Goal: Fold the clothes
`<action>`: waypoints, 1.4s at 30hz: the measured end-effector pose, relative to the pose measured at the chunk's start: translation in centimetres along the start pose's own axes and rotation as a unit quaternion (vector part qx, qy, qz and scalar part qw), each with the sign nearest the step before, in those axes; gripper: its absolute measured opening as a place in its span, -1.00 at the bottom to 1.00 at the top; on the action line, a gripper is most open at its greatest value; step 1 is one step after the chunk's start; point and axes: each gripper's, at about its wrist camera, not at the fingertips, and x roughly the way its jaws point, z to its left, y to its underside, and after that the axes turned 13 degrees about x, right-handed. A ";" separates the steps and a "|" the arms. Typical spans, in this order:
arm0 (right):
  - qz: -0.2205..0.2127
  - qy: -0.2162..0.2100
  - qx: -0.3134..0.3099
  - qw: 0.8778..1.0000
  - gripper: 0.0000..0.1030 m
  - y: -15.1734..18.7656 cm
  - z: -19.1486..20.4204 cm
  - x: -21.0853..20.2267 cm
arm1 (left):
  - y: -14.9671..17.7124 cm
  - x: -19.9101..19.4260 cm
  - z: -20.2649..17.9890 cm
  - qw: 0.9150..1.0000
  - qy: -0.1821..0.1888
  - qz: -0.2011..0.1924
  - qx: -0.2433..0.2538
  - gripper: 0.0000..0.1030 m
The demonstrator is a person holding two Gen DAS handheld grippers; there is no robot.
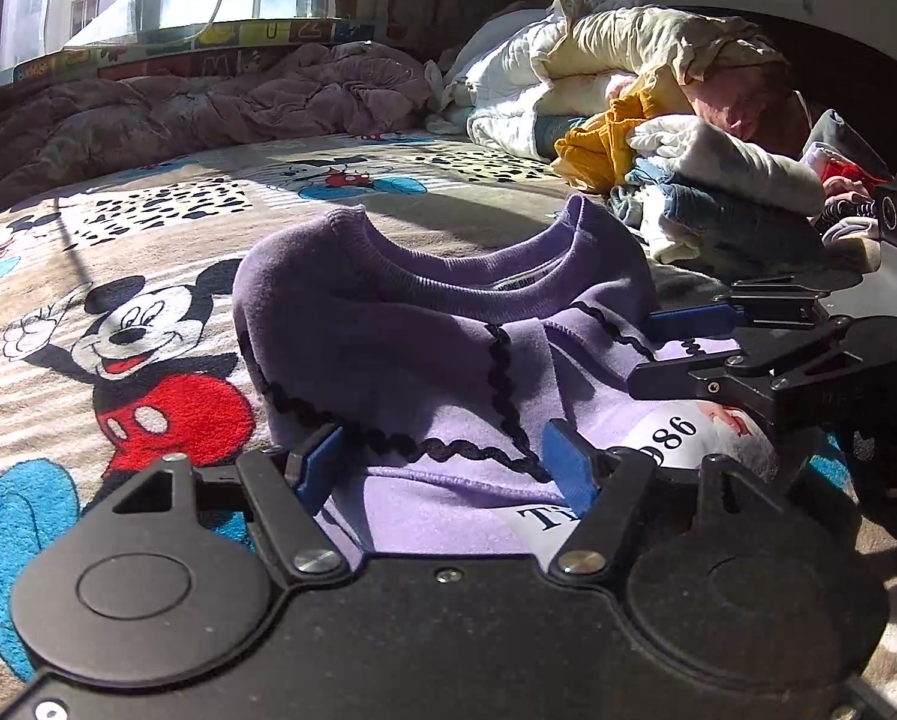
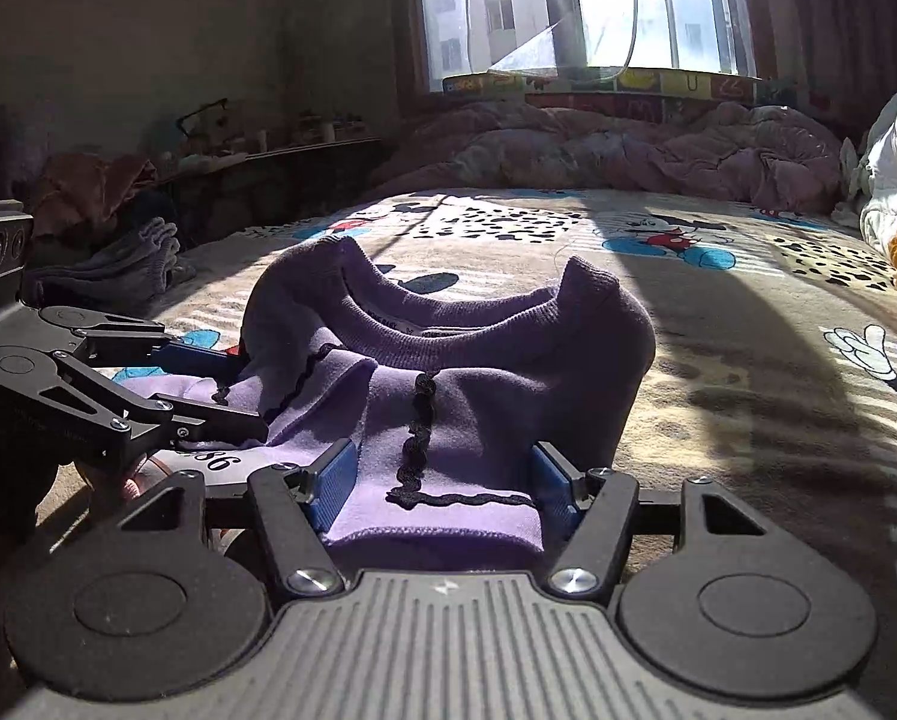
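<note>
Both tongs are down low on the bed, working the purple sweatshirt (image 1: 436, 324) that lies bunched on the Mickey Mouse blanket (image 1: 142, 354). The left tongs (image 1: 442, 468) are spread wide, blue pads (image 1: 319, 462) on either side of the lilac cloth, which runs between them without being pinched. Just ahead of them a black zigzag trim (image 1: 499, 384) wanders across the fabric, and beyond that the ribbed collar (image 1: 466, 267) stands up in a curve. Inside the collar sits a small white neck label (image 1: 517, 283); its print looks like "ONE BABY", though the letters are tiny.

Right by the left tongs' right pad, a white printed patch (image 1: 646, 444) shows "Ti" and the digits "86" in dark serif type, the rest covered.

The right tongs (image 2: 445, 489) are likewise parted, and a folded lilac edge lies in the gap between the pads, touching neither firmly that I can see. To their left, the left tongs come in from the side over the patch, where "86" reads again (image 2: 214, 461).

Off to the right of the left tongs, a heap of unfolded clothes (image 1: 676, 162) is piled up, mustard, white and blue. Far ahead, a rumpled mauve quilt (image 2: 628, 144) lies under the sunlit window (image 2: 574, 6).
</note>
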 end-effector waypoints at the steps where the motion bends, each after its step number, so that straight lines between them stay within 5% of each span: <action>1: 0.002 0.000 0.000 1.000 0.23 -0.2 0.0 -0.1 | -0.6 -0.7 0.2 1.000 0.002 -0.003 0.002 0.33; 5: -0.019 -0.003 -0.022 1.000 0.23 -1.9 0.8 -1.9 | -3.3 -2.3 2.5 0.997 -0.039 -0.059 -0.005 0.33; 10: -0.043 0.014 -0.049 0.998 0.39 -4.6 0.1 -0.4 | -4.1 1.9 4.8 0.999 -0.015 -0.031 -0.012 0.32; 13: -0.018 0.015 -0.030 0.999 0.37 -5.2 -1.4 2.3 | -2.6 4.6 3.6 0.999 0.006 0.026 0.019 0.33; 16: 0.033 0.009 -0.009 0.999 0.39 -4.0 -2.4 4.4 | -0.5 4.9 3.2 1.000 -0.002 0.011 -0.004 0.33; 21: 0.028 0.004 0.008 1.000 0.40 -3.0 -2.8 4.1 | -1.6 3.4 2.9 1.000 -0.017 0.012 0.001 0.33; 26: -0.036 0.018 -0.009 0.999 0.35 -3.5 -0.8 -0.5 | -2.2 -2.9 0.5 0.998 -0.043 -0.046 0.000 0.32; 31: -0.057 0.022 -0.044 0.997 0.30 0.2 1.5 -4.7 | 0.4 -1.7 -3.3 0.999 -0.039 0.005 0.021 0.32; 33: -0.015 0.035 -0.016 0.999 0.33 1.5 0.9 -3.5 | 1.7 -0.3 -3.2 0.999 -0.040 0.010 -0.004 0.37; 36: -0.005 0.038 0.043 0.998 0.70 1.6 -0.1 -3.7 | 1.5 -0.7 -2.8 0.999 -0.034 0.014 -0.030 0.38; 39: -0.003 0.038 0.102 0.994 0.66 1.4 -1.2 -4.3 | 0.8 -2.5 -2.8 0.998 -0.040 0.011 -0.046 0.35; 42: -0.001 0.038 0.161 0.986 0.55 1.2 -2.2 -4.9 | 1.3 -5.3 -1.6 0.989 -0.046 -0.013 -0.141 0.37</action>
